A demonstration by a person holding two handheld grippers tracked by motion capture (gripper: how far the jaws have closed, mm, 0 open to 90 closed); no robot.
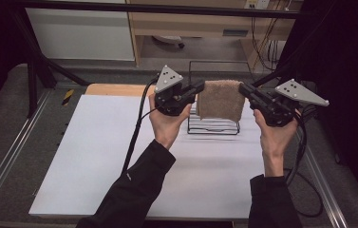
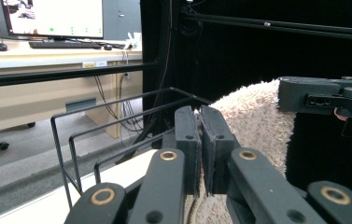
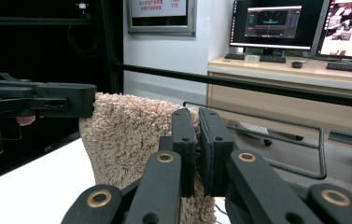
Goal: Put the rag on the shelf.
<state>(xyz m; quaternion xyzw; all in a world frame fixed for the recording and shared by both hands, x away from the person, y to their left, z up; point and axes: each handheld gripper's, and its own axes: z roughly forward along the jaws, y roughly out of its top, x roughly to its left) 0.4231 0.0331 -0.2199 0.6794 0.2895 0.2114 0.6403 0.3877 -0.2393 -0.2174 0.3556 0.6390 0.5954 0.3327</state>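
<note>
I have the towel [image 1: 220, 99] pinched at its two top corners, left hand-held gripper [image 1: 199, 88] and right hand-held gripper [image 1: 243, 90] both clamped on it, hanging above the rack [image 1: 213, 128]. Lifting looks done; draping over the rack remains, I'd judge.

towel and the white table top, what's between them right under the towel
In the high view, the black wire rack stands on the white table top below the hanging towel, which the left gripper and right gripper hold by its upper corners.

Wire rack [image 1: 213, 124] stands just behind the hanging towel [image 1: 220, 99]; the near table [image 1: 119, 161] lies free.
</note>
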